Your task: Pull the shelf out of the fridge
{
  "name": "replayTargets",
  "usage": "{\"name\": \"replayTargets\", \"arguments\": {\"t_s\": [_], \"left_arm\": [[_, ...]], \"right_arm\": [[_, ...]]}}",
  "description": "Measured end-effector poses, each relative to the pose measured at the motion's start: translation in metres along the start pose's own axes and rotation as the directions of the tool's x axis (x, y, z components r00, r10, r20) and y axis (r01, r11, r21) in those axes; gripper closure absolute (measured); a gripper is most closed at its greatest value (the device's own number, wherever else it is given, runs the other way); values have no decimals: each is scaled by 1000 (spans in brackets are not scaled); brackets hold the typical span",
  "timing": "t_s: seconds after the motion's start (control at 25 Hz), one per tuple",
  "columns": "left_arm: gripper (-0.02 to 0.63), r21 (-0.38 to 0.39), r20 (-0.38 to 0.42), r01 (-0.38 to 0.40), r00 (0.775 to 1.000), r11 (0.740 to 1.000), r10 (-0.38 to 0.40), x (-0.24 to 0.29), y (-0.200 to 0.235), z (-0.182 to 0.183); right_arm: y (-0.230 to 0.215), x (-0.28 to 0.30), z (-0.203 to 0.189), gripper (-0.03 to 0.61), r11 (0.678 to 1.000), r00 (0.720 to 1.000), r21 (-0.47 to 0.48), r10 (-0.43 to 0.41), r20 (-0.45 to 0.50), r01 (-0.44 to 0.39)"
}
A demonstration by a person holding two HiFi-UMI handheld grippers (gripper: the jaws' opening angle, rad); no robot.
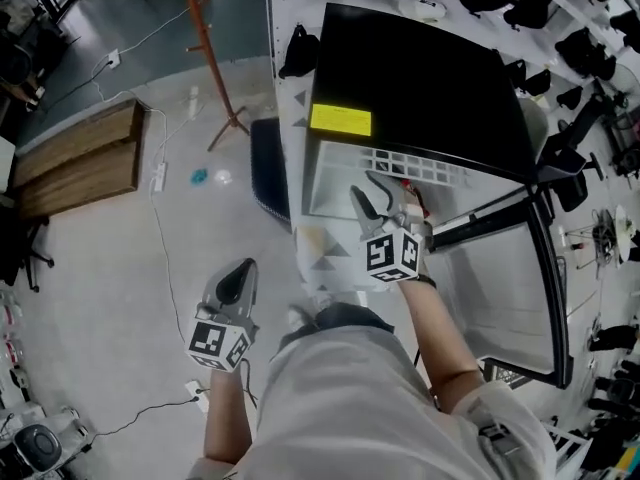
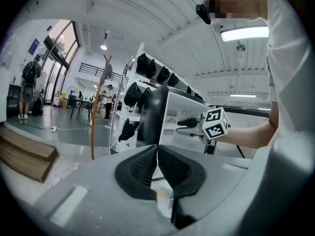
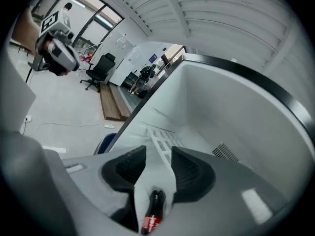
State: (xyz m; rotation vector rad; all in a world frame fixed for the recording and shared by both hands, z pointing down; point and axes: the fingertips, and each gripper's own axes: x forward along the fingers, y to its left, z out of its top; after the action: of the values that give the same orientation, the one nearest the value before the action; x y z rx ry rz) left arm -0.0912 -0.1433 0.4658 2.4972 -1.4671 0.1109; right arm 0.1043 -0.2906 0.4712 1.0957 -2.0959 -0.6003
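Note:
A small black fridge [image 1: 420,88] stands open, its door [image 1: 545,288] swung out to the right. The white grid shelf [image 1: 415,166] lies just inside the opening. My right gripper [image 1: 368,190] reaches into that opening, jaws open with nothing between them. In the right gripper view the gripper [image 3: 158,154] points along the shelf [image 3: 162,139] toward the white inner wall [image 3: 231,117]; a dark bottle with a red label [image 3: 153,213] lies below the jaws. My left gripper [image 1: 240,273] hangs low at the left, away from the fridge, jaws [image 2: 157,156] shut on nothing.
A wooden coat stand [image 1: 210,58] and a wooden platform [image 1: 75,158] are on the floor to the left, with cables trailing between them. A dark rounded object [image 1: 268,168] sits against the fridge's left side. White racks with black items [image 1: 580,48] stand behind and to the right.

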Motion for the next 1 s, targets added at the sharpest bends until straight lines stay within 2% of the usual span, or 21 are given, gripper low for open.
{"name": "replayTargets", "arguments": {"t_s": [0.36, 0.84, 1.0], "left_arm": [[604, -28, -10, -133, 991, 991, 133, -24, 6, -7], [604, -49, -17, -270, 963, 962, 269, -35, -1, -15], [604, -57, -13, -310, 951, 949, 309, -34, -7, -18]], "right_arm": [[-8, 40, -7, 417, 981, 998, -191, -40, -38, 33], [-13, 76, -16, 411, 943, 998, -333, -43, -56, 22], [-12, 78, -17, 440, 930, 997, -367, -52, -62, 25]]}}
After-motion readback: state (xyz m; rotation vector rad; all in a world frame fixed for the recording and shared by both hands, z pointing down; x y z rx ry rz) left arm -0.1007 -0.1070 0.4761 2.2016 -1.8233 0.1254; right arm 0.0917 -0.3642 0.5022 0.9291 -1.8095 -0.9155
